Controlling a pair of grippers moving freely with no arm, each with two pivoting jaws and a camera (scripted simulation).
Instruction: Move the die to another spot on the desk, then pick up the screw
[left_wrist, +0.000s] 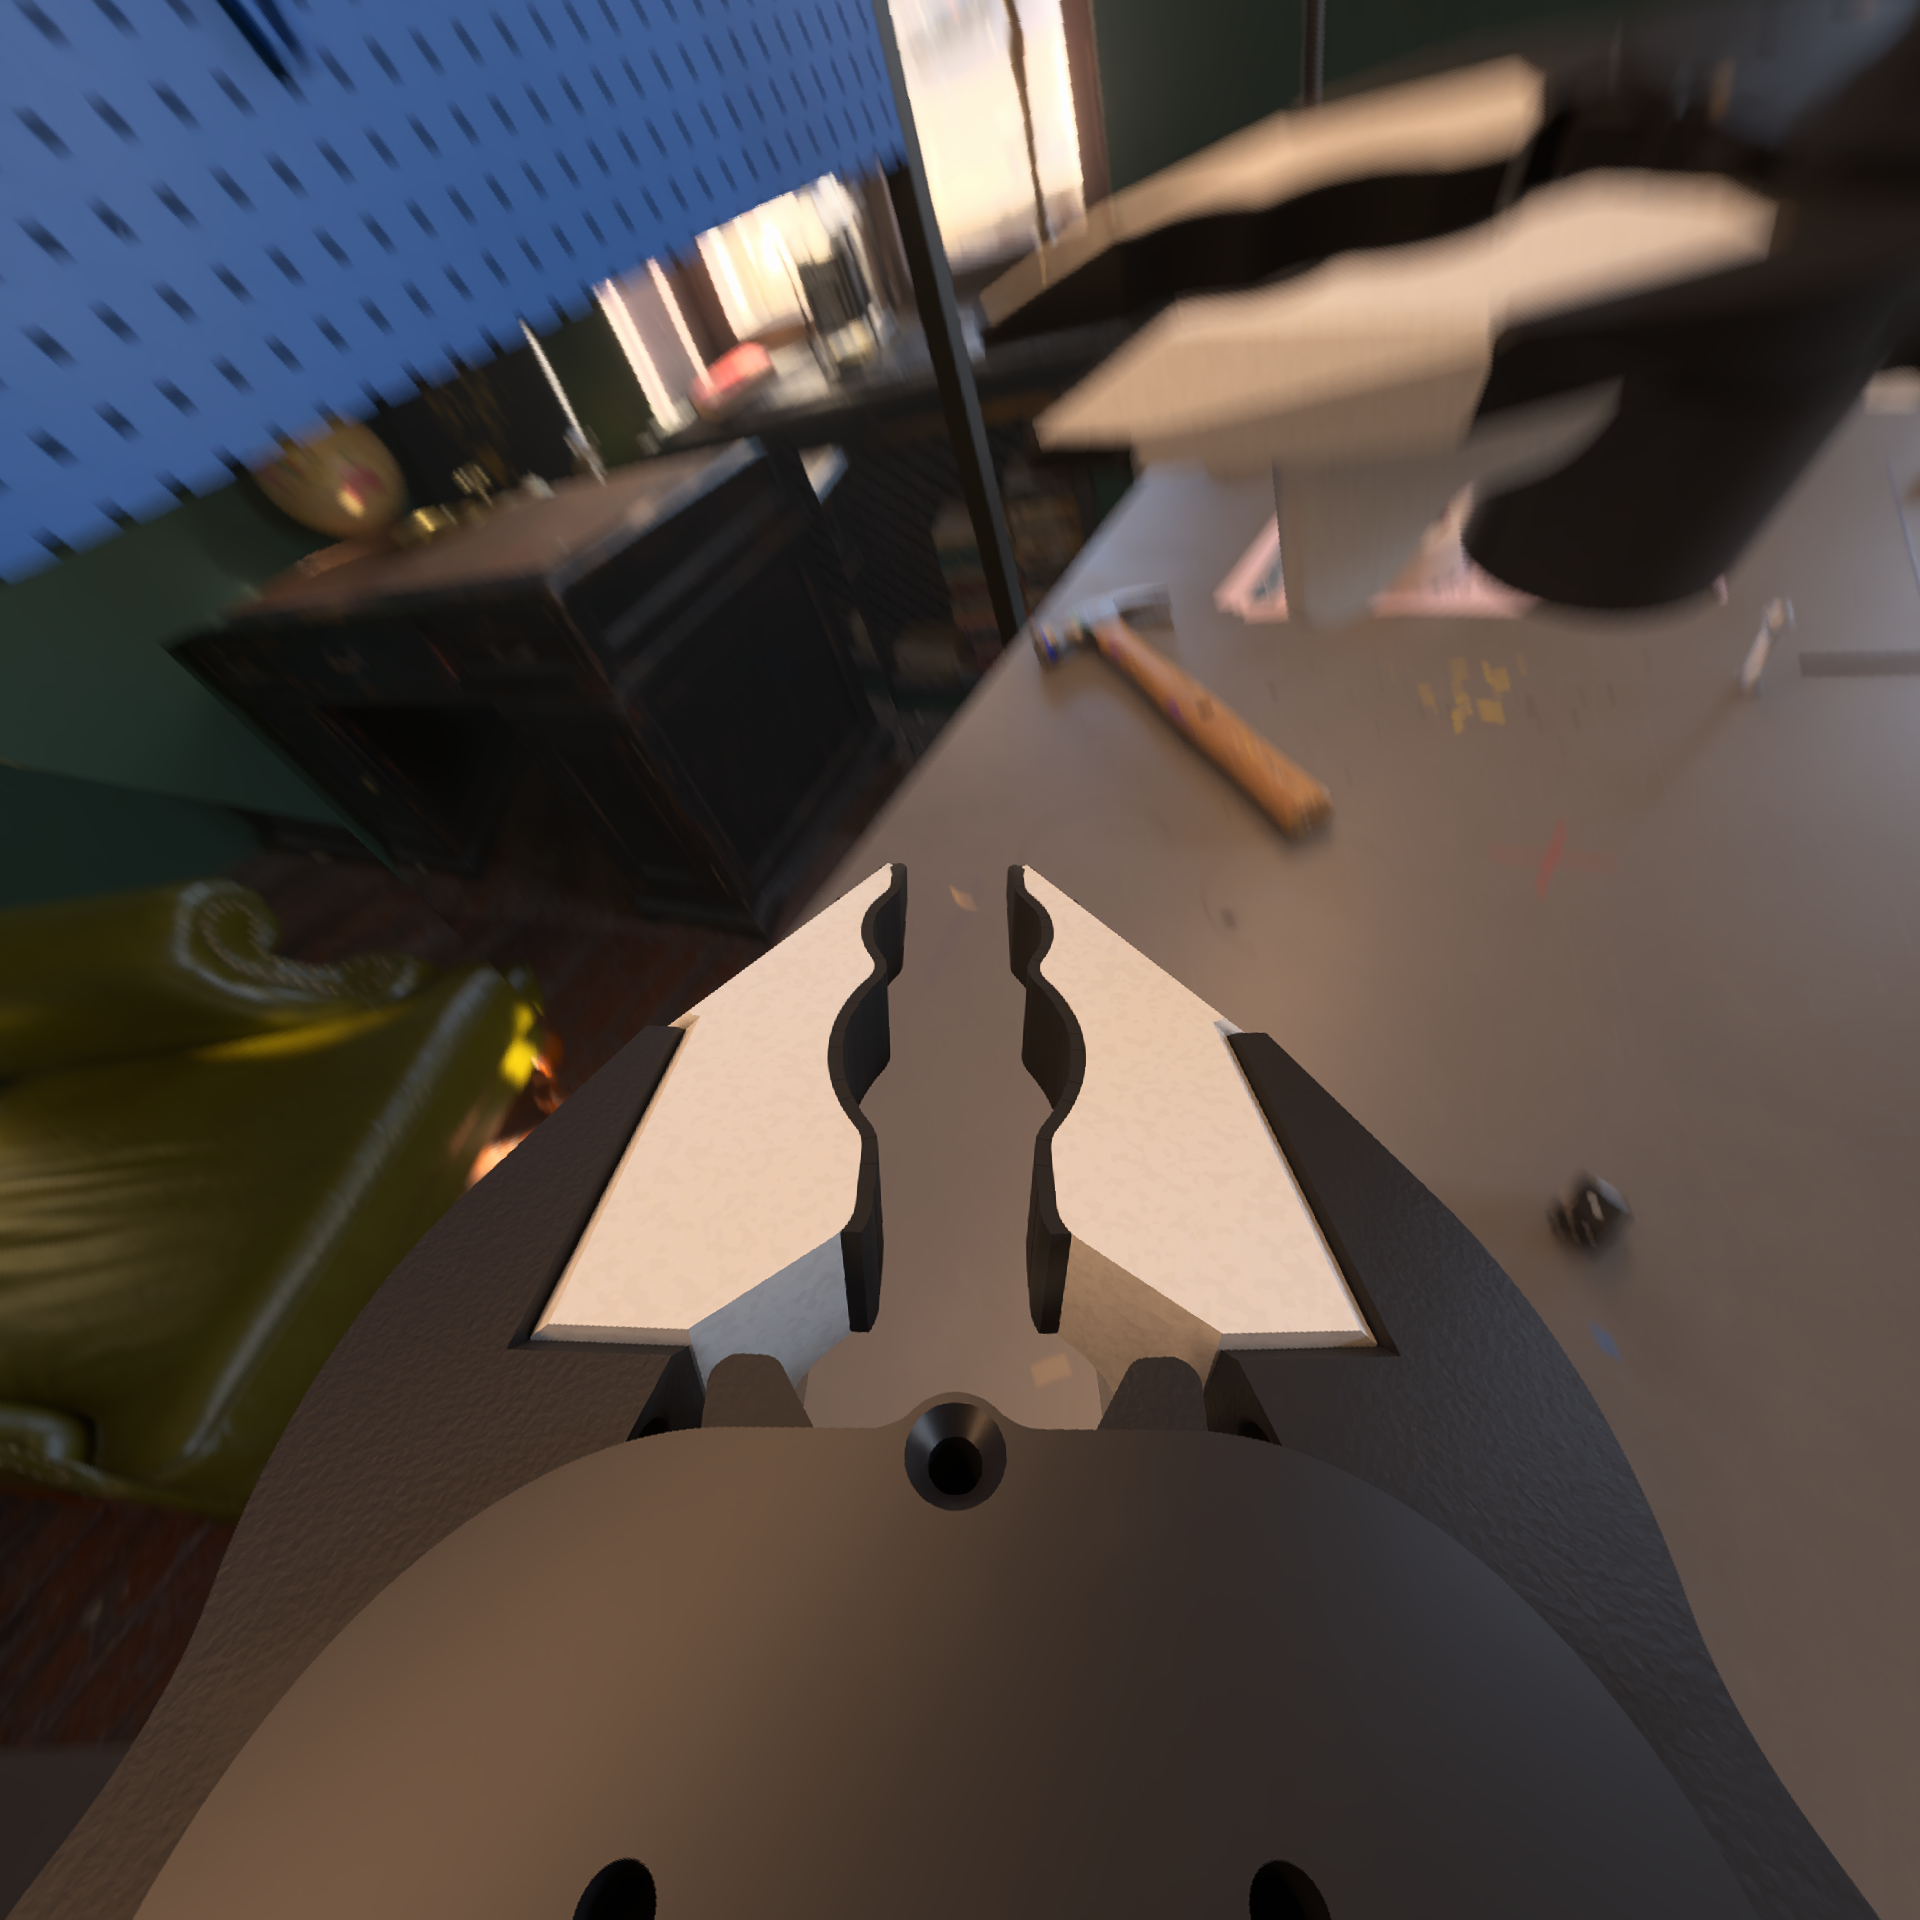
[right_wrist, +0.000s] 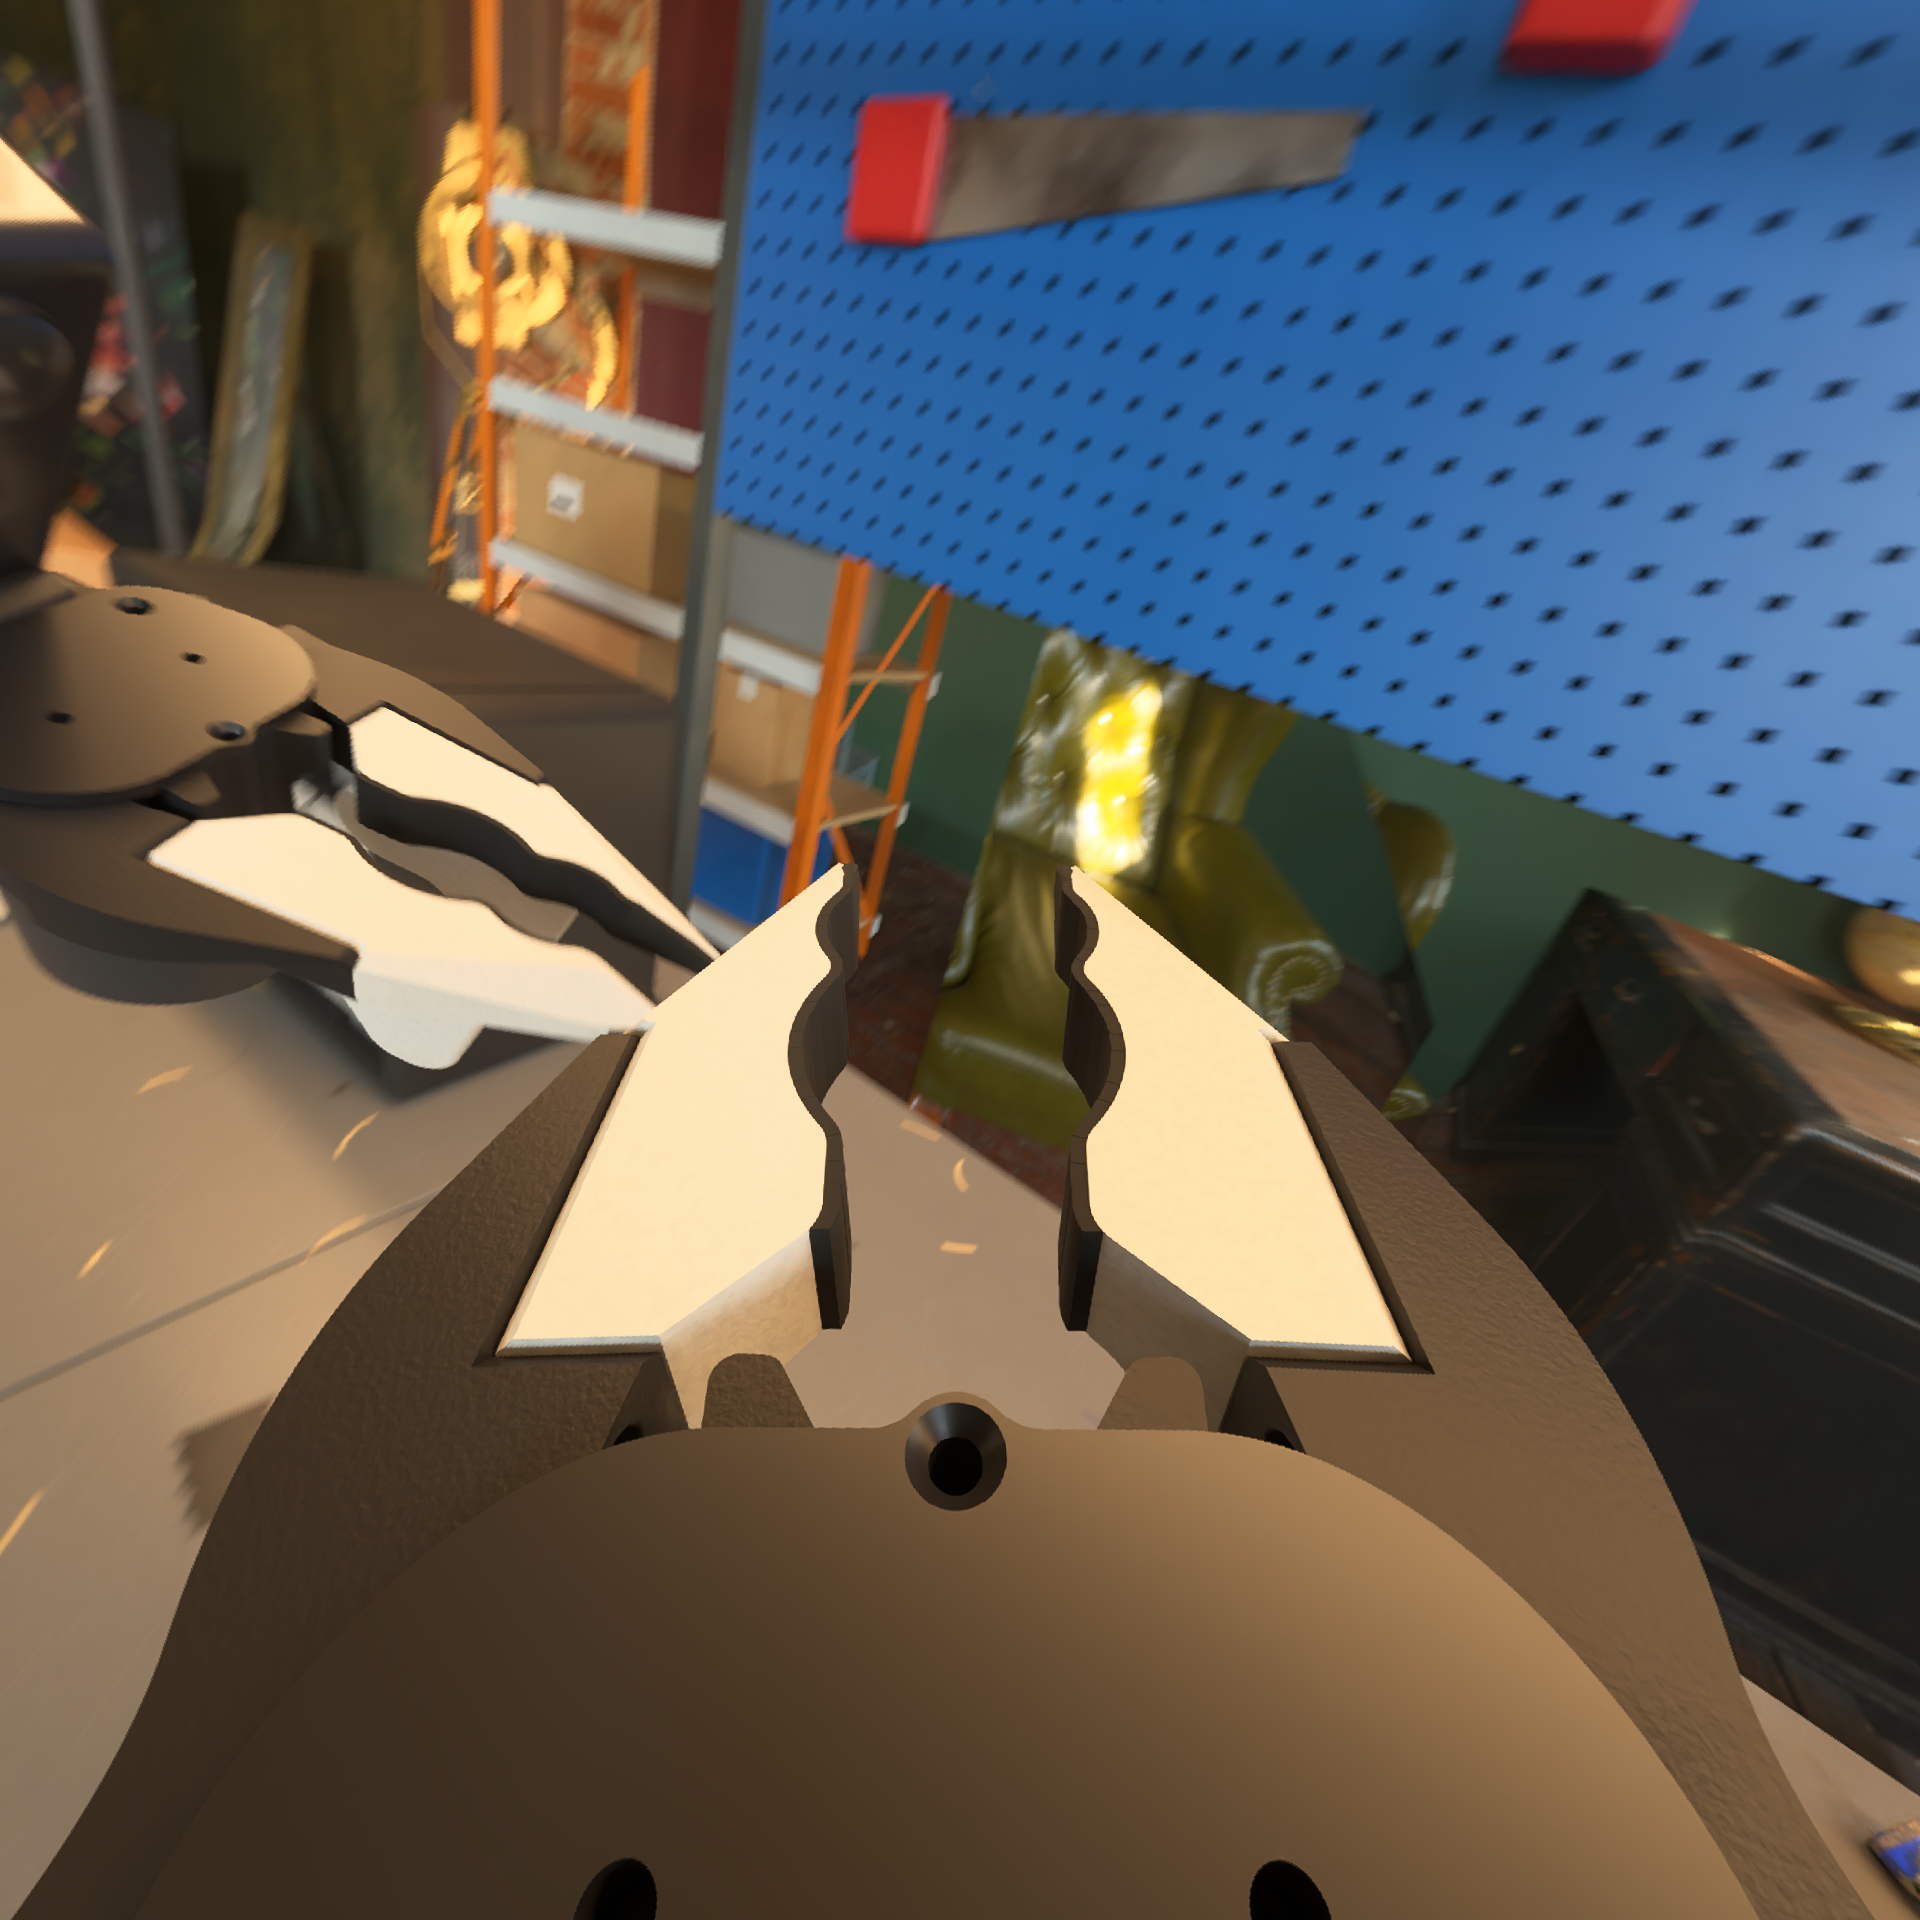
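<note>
Each camera sits on its own hand-held gripper, looking along the fingers, low over the worktop (left_wrist: 1351, 1039). Both views share the pegboard (right_wrist: 1351, 520), armchair (left_wrist: 208, 1143) and cabinet beneath it.

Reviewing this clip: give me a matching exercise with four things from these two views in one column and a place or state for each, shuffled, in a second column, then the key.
Things:
1. hammer
2. left gripper
3. small dark object
4. red-handled tool

Places or states:
A. hangs on the blue pegboard
B. jaws apart, nothing between them
C. lies on the desk to the right of the left gripper
D. lies flat farther along the desk, wooden handle

Pairs: 1-D, 2-B, 3-C, 4-A
</note>
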